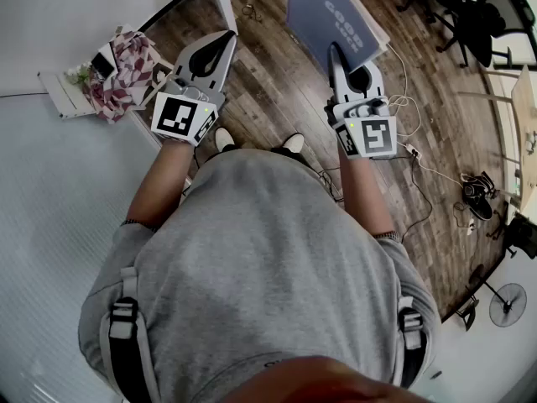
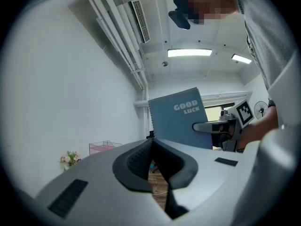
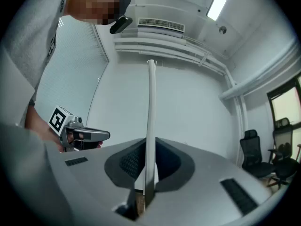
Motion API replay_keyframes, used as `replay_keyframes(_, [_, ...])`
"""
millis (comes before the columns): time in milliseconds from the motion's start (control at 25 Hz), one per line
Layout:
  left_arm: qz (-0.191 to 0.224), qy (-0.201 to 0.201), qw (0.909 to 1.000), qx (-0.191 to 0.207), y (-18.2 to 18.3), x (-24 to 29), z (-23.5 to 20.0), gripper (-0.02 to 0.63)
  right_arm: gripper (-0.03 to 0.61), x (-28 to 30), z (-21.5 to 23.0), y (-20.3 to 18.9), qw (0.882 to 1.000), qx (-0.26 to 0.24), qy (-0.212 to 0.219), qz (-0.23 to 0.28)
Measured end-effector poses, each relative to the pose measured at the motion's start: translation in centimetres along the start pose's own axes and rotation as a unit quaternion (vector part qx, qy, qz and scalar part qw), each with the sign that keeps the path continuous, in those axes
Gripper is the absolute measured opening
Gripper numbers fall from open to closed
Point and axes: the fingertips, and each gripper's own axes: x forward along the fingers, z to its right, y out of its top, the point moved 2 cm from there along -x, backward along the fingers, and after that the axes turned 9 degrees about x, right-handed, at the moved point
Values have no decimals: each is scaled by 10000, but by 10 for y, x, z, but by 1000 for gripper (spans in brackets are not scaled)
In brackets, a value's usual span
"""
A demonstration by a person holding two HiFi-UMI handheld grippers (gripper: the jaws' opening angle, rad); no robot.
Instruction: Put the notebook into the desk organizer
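A blue spiral notebook [image 1: 334,11] printed "GOOD LUCK" stands upright in the air over the wooden floor. My right gripper [image 1: 335,52] is shut on its lower edge. In the right gripper view the notebook [image 3: 151,121] shows edge-on, clamped between the pads. The left gripper view shows its cover [image 2: 178,119] face-on, with the right gripper [image 2: 217,126] on it. My left gripper [image 1: 224,40] hovers to the left of the notebook, shut and empty, its jaws meeting [image 2: 151,143]. A pink see-through desk organizer [image 2: 104,148] stands far off by the wall.
A white table [image 1: 59,191] fills the left, with a small flower bunch [image 2: 70,158] and patterned pink items [image 1: 122,70] at its far corner. Black office chairs [image 1: 478,15], loose cables [image 1: 411,112] and a floor fan [image 1: 508,305] are on the right.
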Motion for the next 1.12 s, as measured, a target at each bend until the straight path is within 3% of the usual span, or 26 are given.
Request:
replay_keyframes(320, [-51,-33,10000,-43,-3,-3,8,18,38,-8,0,-5,9996,288,65,38])
replay_keyframes(720, [-38,-107,9999,-45,-6,1,12,18,38,-6,-5,-6,9994,258,233,-10])
replay_keyframes(1120, [-94,-60,9999,-81,-6,26,36,19,38,-16,22,-6,9988,329,372,-25])
